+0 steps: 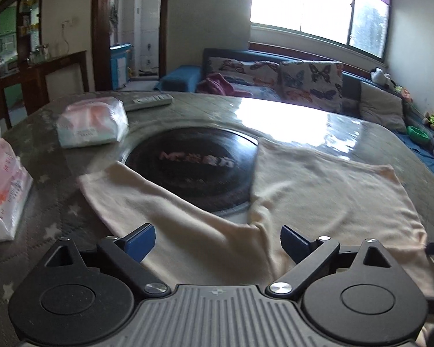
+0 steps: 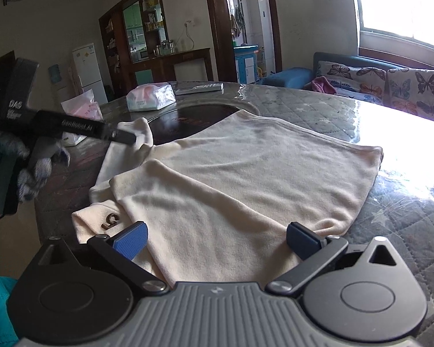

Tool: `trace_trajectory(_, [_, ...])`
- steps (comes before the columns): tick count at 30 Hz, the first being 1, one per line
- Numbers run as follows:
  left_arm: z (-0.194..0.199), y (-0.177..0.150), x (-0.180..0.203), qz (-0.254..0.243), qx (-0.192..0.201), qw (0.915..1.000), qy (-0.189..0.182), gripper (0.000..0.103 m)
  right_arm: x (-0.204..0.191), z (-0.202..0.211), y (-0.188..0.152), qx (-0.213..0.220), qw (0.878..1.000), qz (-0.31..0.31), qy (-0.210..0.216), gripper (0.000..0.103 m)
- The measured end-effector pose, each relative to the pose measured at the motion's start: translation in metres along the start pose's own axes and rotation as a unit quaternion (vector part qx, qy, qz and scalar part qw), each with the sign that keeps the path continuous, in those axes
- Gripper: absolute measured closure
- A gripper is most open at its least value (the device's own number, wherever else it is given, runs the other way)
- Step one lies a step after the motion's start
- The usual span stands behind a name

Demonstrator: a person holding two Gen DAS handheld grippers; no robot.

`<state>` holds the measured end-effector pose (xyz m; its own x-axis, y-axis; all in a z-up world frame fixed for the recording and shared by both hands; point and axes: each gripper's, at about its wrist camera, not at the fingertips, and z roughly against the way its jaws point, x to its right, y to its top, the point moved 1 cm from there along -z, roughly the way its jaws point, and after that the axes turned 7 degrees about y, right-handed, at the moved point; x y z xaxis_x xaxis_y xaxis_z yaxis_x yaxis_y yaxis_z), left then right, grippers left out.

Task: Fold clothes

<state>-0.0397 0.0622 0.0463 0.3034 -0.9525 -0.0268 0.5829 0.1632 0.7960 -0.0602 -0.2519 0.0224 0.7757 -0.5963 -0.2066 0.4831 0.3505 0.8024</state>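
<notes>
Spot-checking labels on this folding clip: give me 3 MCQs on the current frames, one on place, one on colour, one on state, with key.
1. Where does the remote control lie?
A. on the sofa
B. on the table past the tissue pack
C. on the sweater

2. What colour is the sweater?
A. cream
B. dark blue
C. red

3. How does the right hand-held gripper stand?
A. shut on a sleeve
B. shut on nothing
C. open, holding nothing

Key: 1 B, the remote lies on the table at its far edge, just beyond the tissue pack. 2 A, the knit is pale cream in both views. 3 C, its blue pads are spread wide apart above the sweater's near edge, with no cloth between them.
</notes>
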Motion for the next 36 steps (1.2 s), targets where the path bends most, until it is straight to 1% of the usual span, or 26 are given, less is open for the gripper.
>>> trace_trajectory(3, [-0.012,0.012,-0.016,0.024,0.013,0.9989,0.037,0.009,-0.002,-0.002,-0.001,-0.001,1.000,0.003,-0.001,0.000])
trace_trajectory(5, [-0.023,0.019,-0.030,0.039,0.018,0.9971,0.063,0.016,-0.003,-0.003,-0.002,-0.002,1.000,0.004,-0.001,0.000])
trace_trajectory(6, [-0.029,0.023,-0.036,0.047,0.017,0.9959,0.076,0.021,-0.003,-0.003,-0.002,-0.002,1.000,0.004,-0.002,0.000])
trace_trajectory(7, [-0.036,0.026,-0.043,0.056,0.014,0.9944,0.088,0.029,-0.003,-0.003,-0.002,-0.001,1.000,0.003,-0.002,0.000])
trace_trajectory(9, [-0.050,0.030,-0.058,0.079,0.003,0.9913,0.106,0.040,-0.002,-0.003,-0.003,0.000,1.000,0.000,-0.001,0.000])
trace_trajectory(12, [-0.070,0.033,-0.083,0.121,-0.014,0.9834,0.134,0.045,-0.003,-0.003,-0.003,0.001,1.000,-0.002,-0.001,0.000])
trace_trajectory(14, [-0.080,0.033,-0.095,0.140,-0.021,0.9787,0.148,0.046,-0.002,-0.003,-0.003,0.001,1.000,-0.002,-0.001,0.000])
trace_trajectory(15, [-0.084,0.032,-0.099,0.145,-0.025,0.9773,0.152,0.049,-0.002,-0.003,-0.002,0.001,1.000,-0.003,0.000,0.000])
trace_trajectory(18, [-0.093,0.029,-0.103,0.141,-0.034,0.9785,0.146,0.060,-0.002,-0.002,-0.002,0.001,1.000,-0.005,0.003,0.000])
trace_trajectory(20, [-0.095,0.027,-0.102,0.128,-0.029,0.9803,0.147,0.061,-0.001,-0.002,-0.001,0.001,1.000,-0.005,0.005,0.000])
trace_trajectory(21, [-0.095,0.027,-0.101,0.124,-0.026,0.9810,0.147,0.067,-0.002,-0.002,-0.001,0.001,1.000,-0.005,0.005,0.000])
trace_trajectory(22, [-0.096,0.027,-0.102,0.123,-0.025,0.9815,0.145,0.078,-0.002,-0.003,-0.001,0.001,1.000,-0.005,0.004,0.000])
trace_trajectory(24, [-0.097,0.027,-0.102,0.120,-0.021,0.9824,0.141,0.089,-0.002,-0.003,0.000,0.001,1.000,-0.004,0.003,0.000])
trace_trajectory(25, [-0.096,0.028,-0.103,0.121,-0.019,0.9828,0.138,0.093,-0.003,-0.003,0.000,0.002,1.000,-0.004,0.002,0.000])
trace_trajectory(27, [-0.093,0.029,-0.103,0.122,-0.014,0.9836,0.132,0.097,-0.003,-0.003,-0.001,0.003,1.000,-0.004,0.002,0.000])
trace_trajectory(29, [-0.085,0.031,-0.101,0.126,-0.006,0.9849,0.119,0.098,-0.004,-0.001,0.000,0.007,1.000,-0.006,0.000,0.000])
trace_trajectory(30, [-0.078,0.032,-0.097,0.125,0.001,0.9865,0.106,0.098,-0.004,0.000,0.000,0.009,1.000,-0.008,0.000,0.000])
trace_trajectory(33, [-0.053,0.036,-0.081,0.118,0.027,0.9909,0.059,0.098,-0.002,0.003,0.002,0.014,1.000,-0.016,-0.001,0.000])
trace_trajectory(36, [-0.022,0.040,-0.056,0.097,0.052,0.9939,-0.002,0.098,0.001,0.007,0.004,0.018,0.999,-0.028,0.003,0.000])
